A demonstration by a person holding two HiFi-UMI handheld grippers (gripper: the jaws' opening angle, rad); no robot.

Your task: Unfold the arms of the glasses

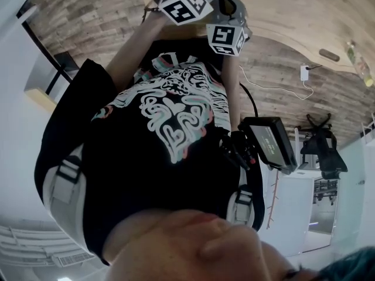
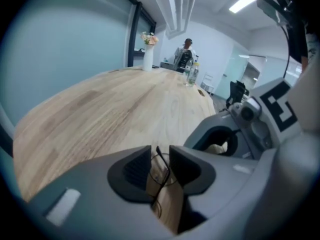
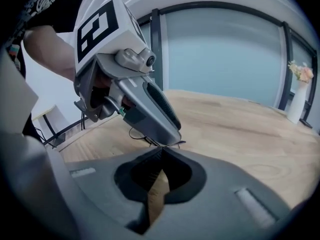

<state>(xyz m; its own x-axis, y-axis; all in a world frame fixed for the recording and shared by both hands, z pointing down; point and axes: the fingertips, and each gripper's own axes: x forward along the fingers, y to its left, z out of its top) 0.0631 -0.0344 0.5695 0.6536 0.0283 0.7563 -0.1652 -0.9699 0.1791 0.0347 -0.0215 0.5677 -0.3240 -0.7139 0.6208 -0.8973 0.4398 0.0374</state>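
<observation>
Thin black wire-framed glasses point(image 2: 161, 170) stand between the pads of my left gripper point(image 2: 160, 154), which is shut on them just above the wooden table point(image 2: 100, 109). In the right gripper view the left gripper point(image 3: 172, 136) comes in from the upper left, with the glasses' wire loops point(image 3: 139, 134) hanging under it. My right gripper point(image 3: 162, 151) is shut, its tips pinching a thin black arm of the glasses. The right gripper's body point(image 2: 250, 119) shows close by in the left gripper view. The head view shows only the two marker cubes point(image 1: 183, 2) point(image 1: 225, 38); the glasses are hidden there.
A white vase with flowers point(image 2: 148, 54), two bottles point(image 2: 190, 74) and a standing person point(image 2: 185, 54) are at the table's far end. A dark chair point(image 2: 237, 91) stands to the right. Glass walls point(image 3: 220, 59) run behind the table. A small screen point(image 1: 270, 142) hangs at the wearer's waist.
</observation>
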